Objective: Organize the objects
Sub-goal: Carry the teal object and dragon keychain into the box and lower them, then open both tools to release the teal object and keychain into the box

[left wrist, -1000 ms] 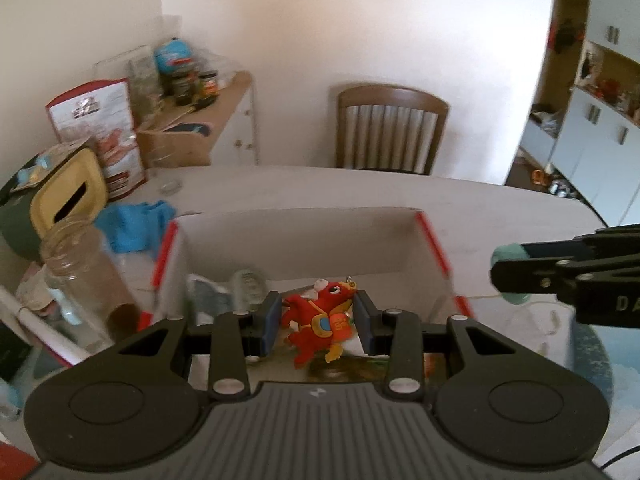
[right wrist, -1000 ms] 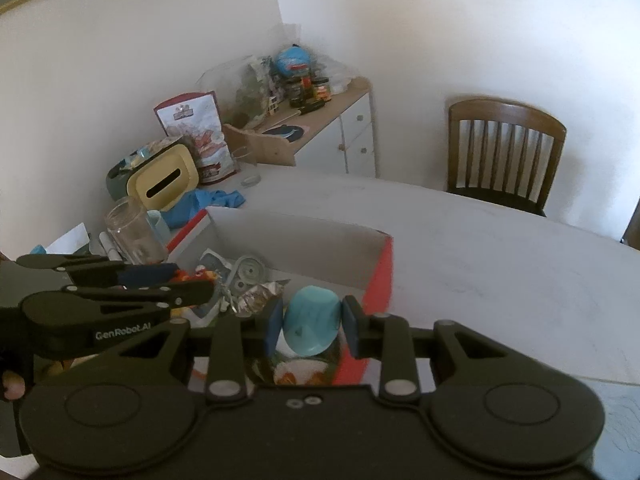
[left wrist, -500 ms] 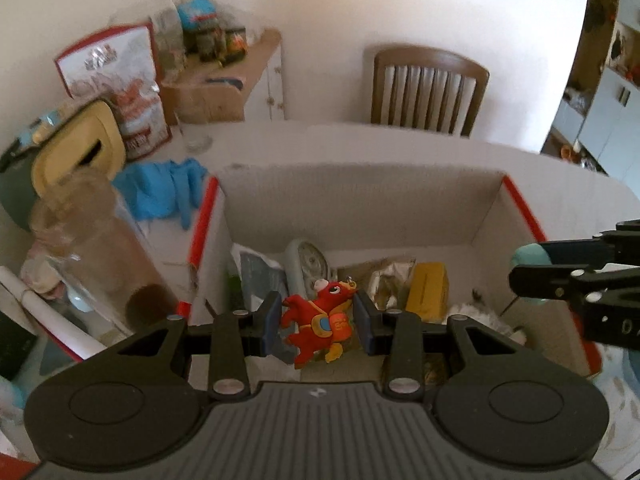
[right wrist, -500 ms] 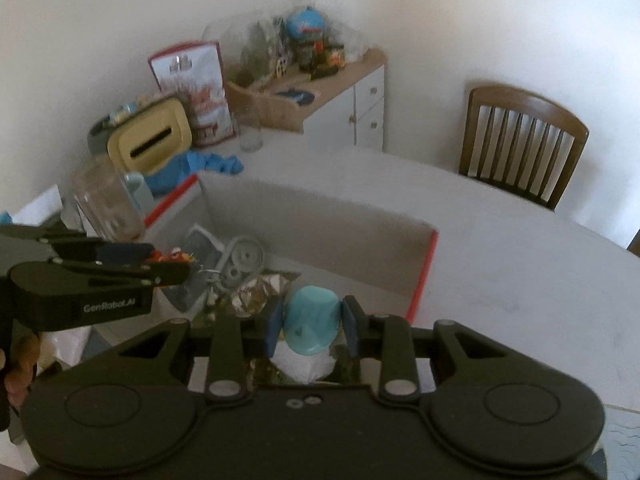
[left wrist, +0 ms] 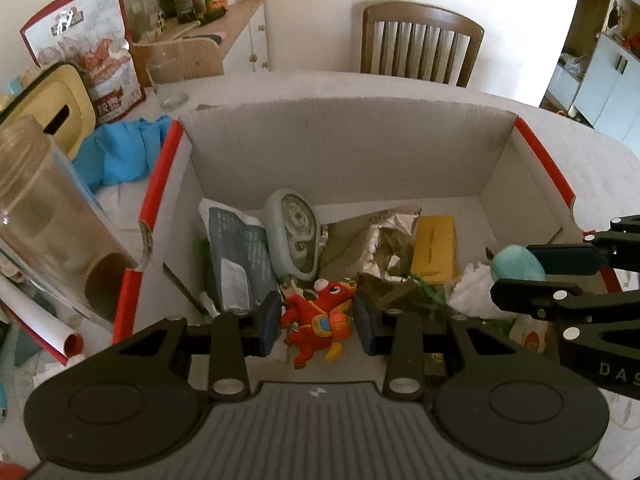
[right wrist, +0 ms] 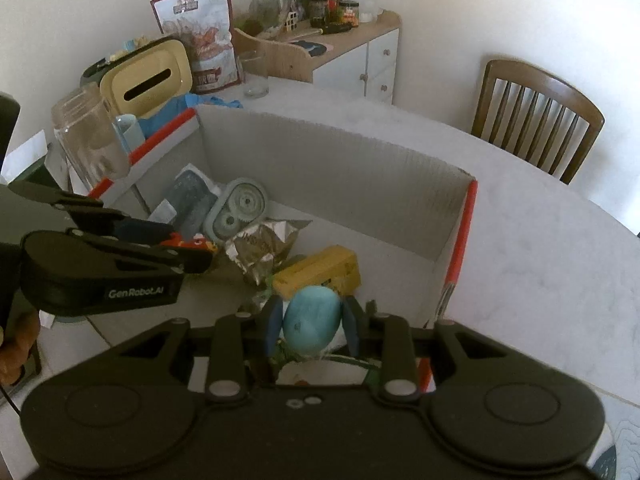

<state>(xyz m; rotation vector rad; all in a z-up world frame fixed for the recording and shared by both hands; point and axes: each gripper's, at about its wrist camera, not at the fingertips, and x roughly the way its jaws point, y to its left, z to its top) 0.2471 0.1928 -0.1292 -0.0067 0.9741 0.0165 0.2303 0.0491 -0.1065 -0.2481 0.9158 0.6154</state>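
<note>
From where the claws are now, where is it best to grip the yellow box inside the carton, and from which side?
Probably from above, across its two long edges. The yellow box lies flat on the floor of the carton, with foil wrapper against one long side, so one finger would need to push in there.

The pale worktop (right wrist: 540,248) carried an open cardboard box (left wrist: 344,148), a drinking glass (left wrist: 166,80), a blue cloth (left wrist: 120,152) and a clear jar (left wrist: 44,216).
</note>
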